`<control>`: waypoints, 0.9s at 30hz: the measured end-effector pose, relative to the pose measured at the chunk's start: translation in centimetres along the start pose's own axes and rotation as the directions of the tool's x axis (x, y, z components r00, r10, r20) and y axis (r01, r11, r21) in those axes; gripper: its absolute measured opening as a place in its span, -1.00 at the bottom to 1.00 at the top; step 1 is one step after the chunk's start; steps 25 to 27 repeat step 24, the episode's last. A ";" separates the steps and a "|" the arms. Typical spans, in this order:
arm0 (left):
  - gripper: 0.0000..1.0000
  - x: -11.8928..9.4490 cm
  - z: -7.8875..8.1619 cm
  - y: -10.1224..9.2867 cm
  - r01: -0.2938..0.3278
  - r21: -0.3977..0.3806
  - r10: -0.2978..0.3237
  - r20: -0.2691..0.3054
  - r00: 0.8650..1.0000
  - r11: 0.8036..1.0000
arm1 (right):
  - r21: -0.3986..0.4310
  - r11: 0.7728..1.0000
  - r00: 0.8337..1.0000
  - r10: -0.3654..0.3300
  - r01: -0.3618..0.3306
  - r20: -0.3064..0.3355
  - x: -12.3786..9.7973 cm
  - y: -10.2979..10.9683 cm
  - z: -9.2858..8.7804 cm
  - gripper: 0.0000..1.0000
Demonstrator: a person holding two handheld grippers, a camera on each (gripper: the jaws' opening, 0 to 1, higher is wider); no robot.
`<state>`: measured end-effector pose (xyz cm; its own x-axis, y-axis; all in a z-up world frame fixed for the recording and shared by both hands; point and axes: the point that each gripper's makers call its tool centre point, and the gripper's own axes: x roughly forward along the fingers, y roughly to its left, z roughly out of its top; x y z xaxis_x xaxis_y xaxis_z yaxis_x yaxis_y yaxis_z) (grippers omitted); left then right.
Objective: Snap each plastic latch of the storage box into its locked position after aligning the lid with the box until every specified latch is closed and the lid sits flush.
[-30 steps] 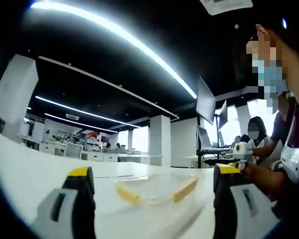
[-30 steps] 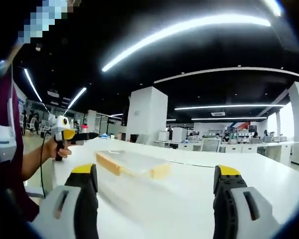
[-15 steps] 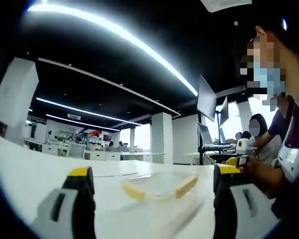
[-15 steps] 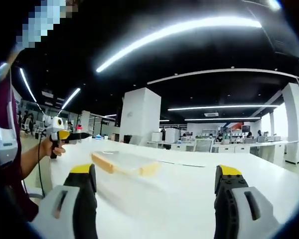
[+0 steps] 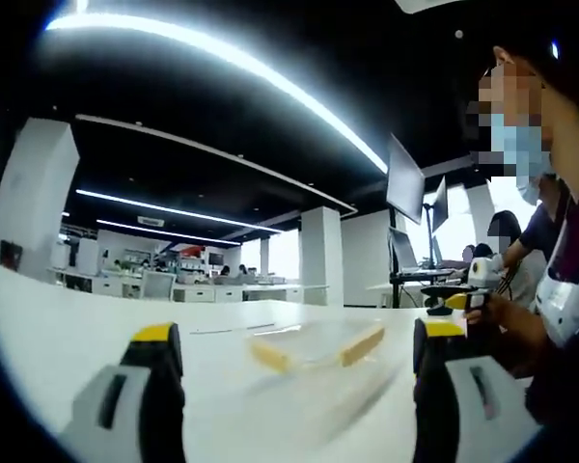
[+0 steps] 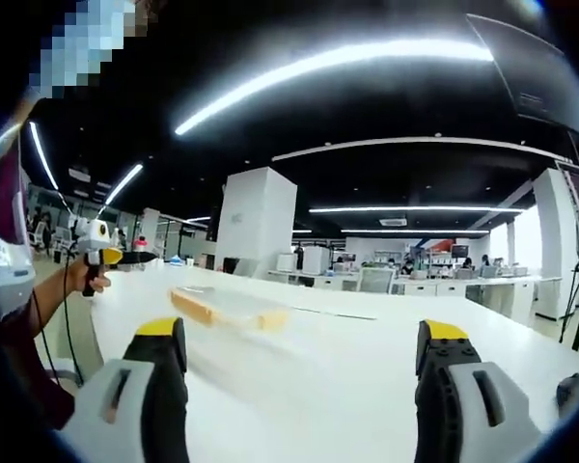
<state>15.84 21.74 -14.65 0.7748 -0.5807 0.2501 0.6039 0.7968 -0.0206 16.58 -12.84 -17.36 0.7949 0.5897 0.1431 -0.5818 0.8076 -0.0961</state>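
Item: clear storage box (image 5: pixel 314 349) with lid, lying on the white tabletop (image 5: pixel 58 338), well in from its edges; in the right gripper view the same storage box (image 6: pixel 227 307) sits toward the tabletop's left side, nearer the person's edge than the far one. Fittings: two yellow latches, one at each short end, seen as the left-end latch (image 5: pixel 270 356) and the right-end latch (image 5: pixel 363 343); whether either is snapped down cannot be told at this range, nor whether the lid sits flush. Tools: left gripper (image 5: pixel 294 405), jaws released and wide apart, grasping nothing, low over the tabletop and well short of the box; right gripper (image 6: pixel 299 405), jaws likewise released and empty, also well apart from the box. The left gripper also appears in the right gripper view, held in the person's hand (image 6: pixel 89 278) beyond the tabletop's left edge. Progress, as a judgement: neither tool touches the box, so latching appears not yet begun; approach, lid check and both latch closures seemingly remain.
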 end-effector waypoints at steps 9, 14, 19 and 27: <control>1.00 -0.5 0.2 0.6 -0.006 0.004 0.006 -0.005 1.000 1.000 | -0.004 1.000 1.000 -0.015 0.015 0.017 -0.8 -0.4 0.8 1.00; 1.00 -0.4 0.5 0.9 -0.001 0.007 0.001 -0.003 1.000 1.000 | -0.010 1.000 1.000 -0.021 0.021 0.010 -1.1 -0.6 0.7 1.00; 1.00 -0.5 0.7 1.0 0.002 0.010 -0.002 -0.004 1.000 1.000 | -0.007 1.000 1.000 -0.023 0.023 0.005 -1.3 -0.7 0.5 1.00; 1.00 -0.7 0.7 1.2 0.004 0.013 -0.004 -0.009 1.000 1.000 | -0.009 1.000 1.000 -0.023 0.023 -0.004 -1.3 -0.7 0.2 1.00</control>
